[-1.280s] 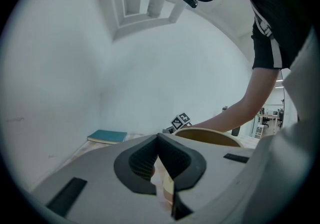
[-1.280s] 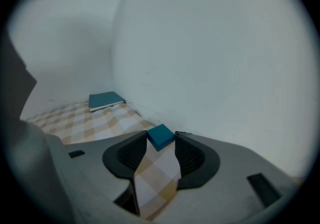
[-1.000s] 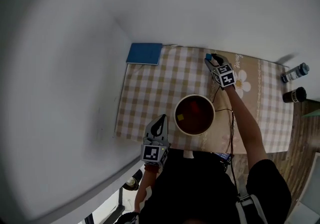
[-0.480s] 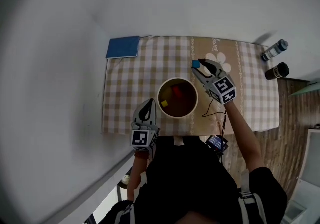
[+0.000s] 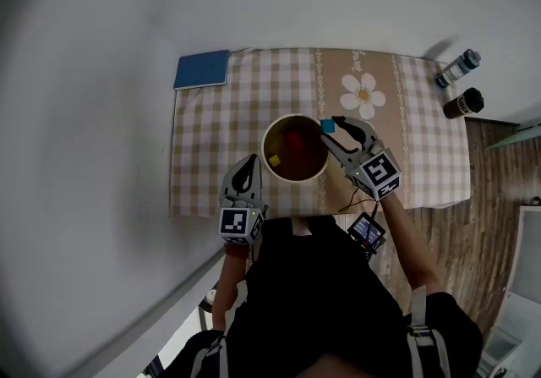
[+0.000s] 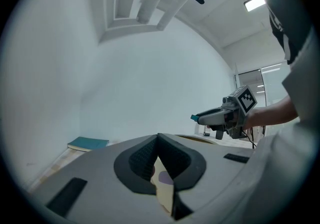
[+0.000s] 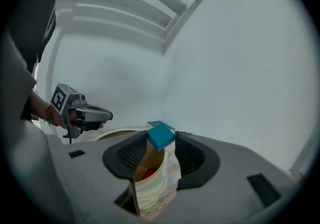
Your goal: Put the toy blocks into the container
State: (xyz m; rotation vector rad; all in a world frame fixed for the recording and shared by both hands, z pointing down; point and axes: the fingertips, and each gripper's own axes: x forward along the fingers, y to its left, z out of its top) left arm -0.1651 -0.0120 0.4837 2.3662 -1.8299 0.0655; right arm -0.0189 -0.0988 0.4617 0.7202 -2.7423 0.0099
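The head view shows you the whole top. You see the checked cloth (image 5: 215, 127) & the bowl (image 5: 265, 146) in the middle. A red block (image 5: 293, 141) & a yellow block (image 5: 275, 161) lie in the bowl. Only this view shows the yellow one. Only this view shows a pale bottle (image 5: 457, 68) & a dark bottle (image 5: 467, 102) by the cloth's right edge. A blue book (image 5: 201, 69) lies at the far left corner.

Your R gripper view looks down past the jaws into the bowl. It shows the red block at the bottom, but not the yellow one. Your L gripper view does not see into the bowl. It shows the book far off & your other gripper from the side.

The cloth has a white flower (image 5: 363, 90) w/ small writing above it, too small to read. The cube on each gripper has black & white squares, no words.

Your R gripper (image 5: 333, 125) grips a blue block (image 7: 160, 136) at the very tips of its jaws. The jaws are only as far apart as the block is wide. The block is up in the air, just over the bowl's right rim, not in the bowl yet.

Your L gripper (image 6: 157, 140) is clenched, pads pressed together, w/ nothing between them. It sits at the near left of the bowl, close by but not touching it.
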